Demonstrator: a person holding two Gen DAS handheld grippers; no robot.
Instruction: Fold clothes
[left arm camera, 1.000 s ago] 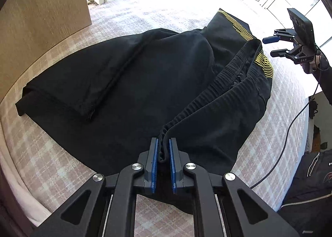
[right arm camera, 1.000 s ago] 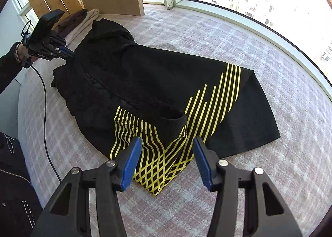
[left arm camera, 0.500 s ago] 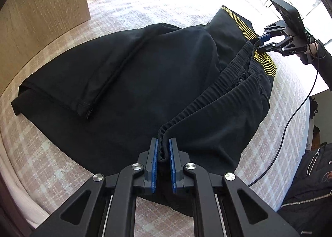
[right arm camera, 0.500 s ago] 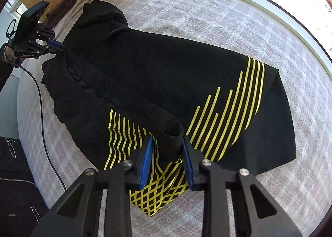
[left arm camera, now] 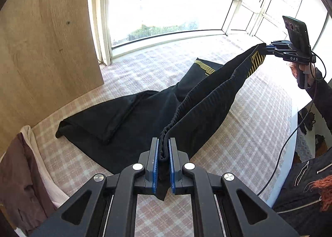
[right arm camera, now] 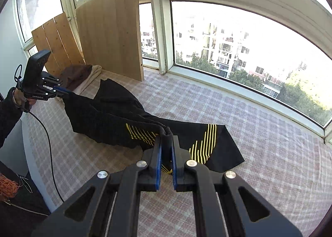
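A pair of black shorts with yellow stripes (left arm camera: 145, 116) is held up by its ribbed waistband (left arm camera: 199, 95), stretched between both grippers. Its legs still trail on the checked bed cover (left arm camera: 249, 125). My left gripper (left arm camera: 164, 152) is shut on one end of the waistband. My right gripper (right arm camera: 166, 143) is shut on the other end, by the yellow stripes (right arm camera: 141, 133). The right gripper also shows at the far right in the left wrist view (left arm camera: 267, 47), and the left gripper at the left in the right wrist view (right arm camera: 66, 91).
A wooden board (left arm camera: 41, 39) leans by the window (left arm camera: 166, 4) at the bed's far edge. Brown and cream clothes (left arm camera: 22, 174) lie at the bed's left edge. A cable (left arm camera: 290, 141) hangs from the right gripper. A black zipped jacket (left arm camera: 305, 191) is at lower right.
Both grippers have lifted, pulling the waistband up off the bed and taut between them. The right gripper, open a second ago, has closed on the striped end.
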